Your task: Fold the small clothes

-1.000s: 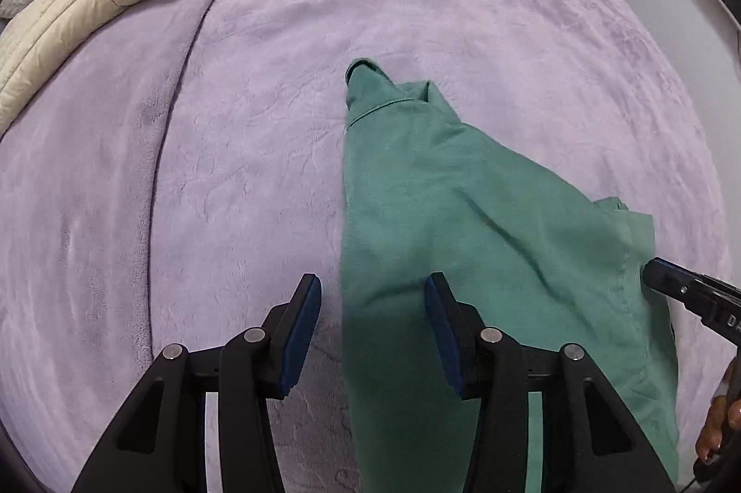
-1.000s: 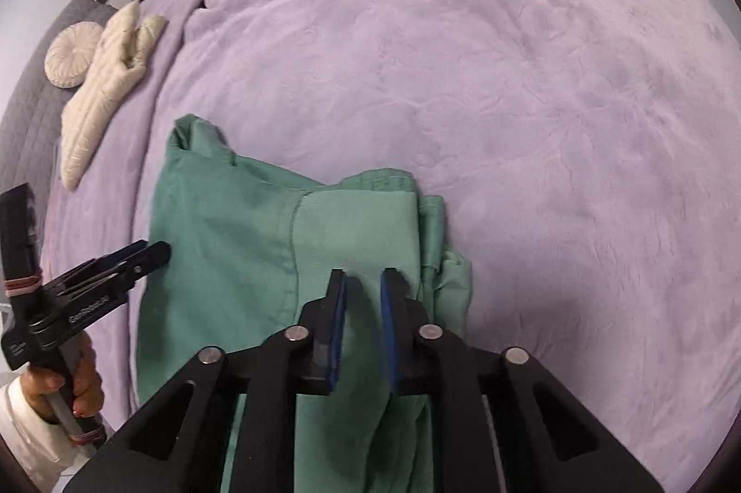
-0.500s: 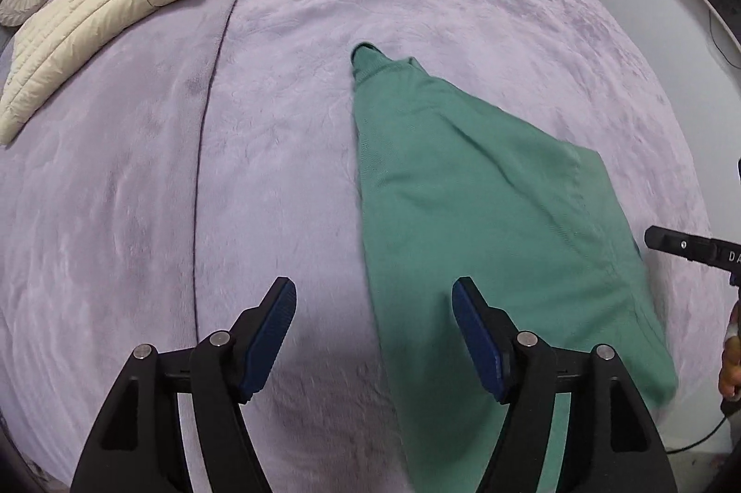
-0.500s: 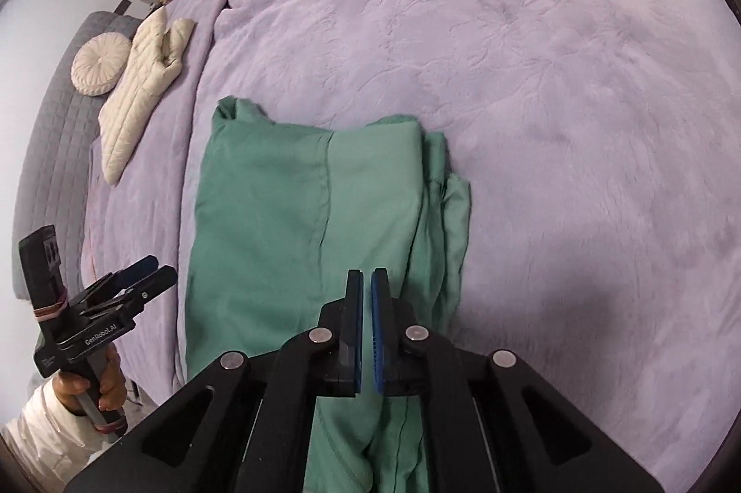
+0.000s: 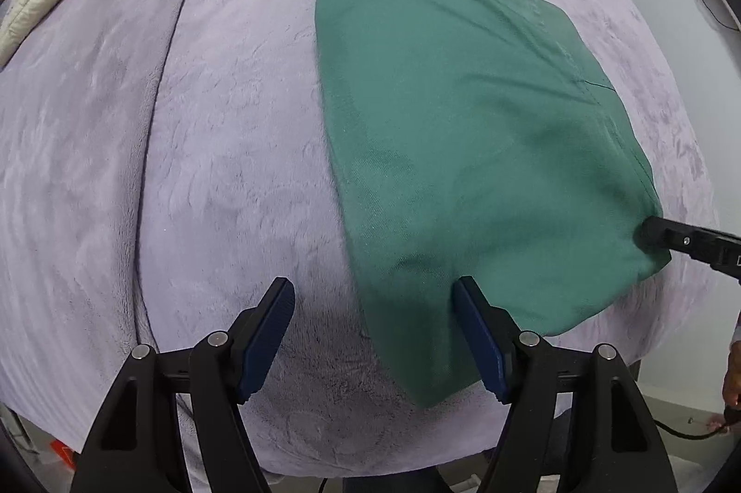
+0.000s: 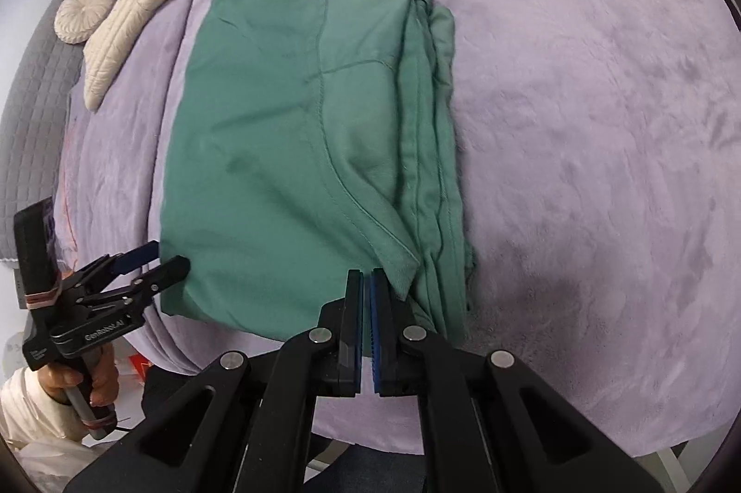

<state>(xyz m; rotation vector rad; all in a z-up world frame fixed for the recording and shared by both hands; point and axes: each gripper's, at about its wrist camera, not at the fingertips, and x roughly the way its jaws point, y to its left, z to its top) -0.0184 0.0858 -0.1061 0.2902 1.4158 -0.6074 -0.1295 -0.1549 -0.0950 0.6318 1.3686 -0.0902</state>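
Note:
A green garment lies folded lengthwise on the lilac blanket, with its layered edges stacked along the right side in the right wrist view. My left gripper hovers over the garment's near left corner. Its jaws are opening wide and the pads touch no cloth. From the right wrist view it sits at the garment's near left corner. My right gripper is shut above the near hem beside a cuff, and I see no cloth pinched in it. Its tip shows at the garment's right corner.
A cream quilted jacket and a round cushion lie far left, beside a grey quilted surface. The bed's near edge runs just below both grippers. A hand in a pale sleeve holds the left tool.
Both grippers drew back toward the bed's near edge. The left jaws spread wider, the right jaws closed from a narrow gap, and the garment now lies flatter and more spread.

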